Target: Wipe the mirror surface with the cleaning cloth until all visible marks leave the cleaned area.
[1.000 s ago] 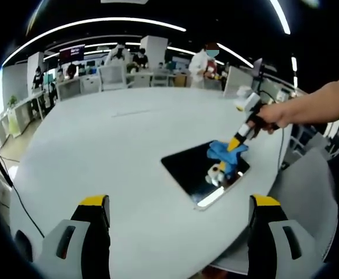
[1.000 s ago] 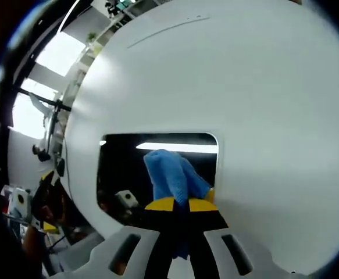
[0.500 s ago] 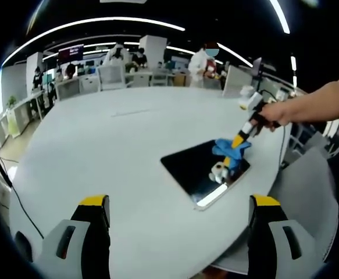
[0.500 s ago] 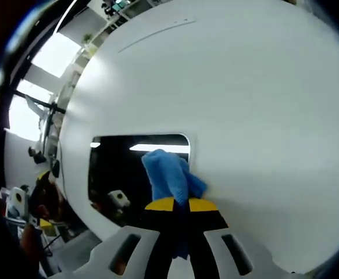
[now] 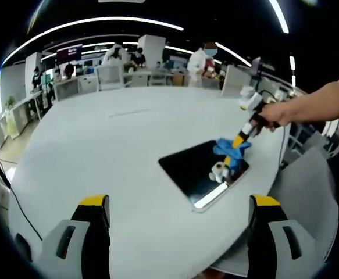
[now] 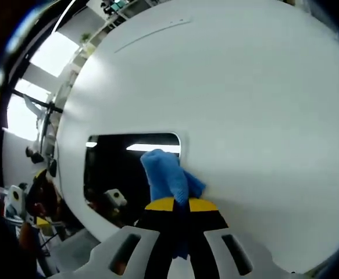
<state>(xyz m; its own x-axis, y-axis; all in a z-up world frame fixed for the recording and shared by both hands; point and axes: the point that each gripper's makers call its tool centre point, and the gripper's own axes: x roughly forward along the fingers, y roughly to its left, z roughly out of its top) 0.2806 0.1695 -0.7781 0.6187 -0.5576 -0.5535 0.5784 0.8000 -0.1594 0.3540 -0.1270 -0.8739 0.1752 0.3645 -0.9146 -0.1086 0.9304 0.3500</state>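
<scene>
A dark rectangular mirror (image 5: 198, 173) lies flat on the round white table (image 5: 99, 151), near its right edge. My right gripper (image 5: 237, 144), held by a hand (image 5: 277, 113), is shut on a blue cleaning cloth (image 5: 229, 152) and presses it on the mirror's far right corner. In the right gripper view the cloth (image 6: 168, 179) rises from the shut right gripper (image 6: 179, 204) over the mirror's (image 6: 120, 168) right edge. My left gripper (image 5: 178, 209) stands open above the table's near edge, well short of the mirror, with nothing between its fingers.
Beyond the table are desks, chairs (image 5: 112, 75) and several people (image 5: 203, 65) at the back of an office. A grey chair (image 5: 311, 192) stands by the table's right side. Most of the white tabletop to the left is bare.
The right gripper and cloth have slid from the mirror's middle toward its right edge and corner. The left gripper has hardly moved.
</scene>
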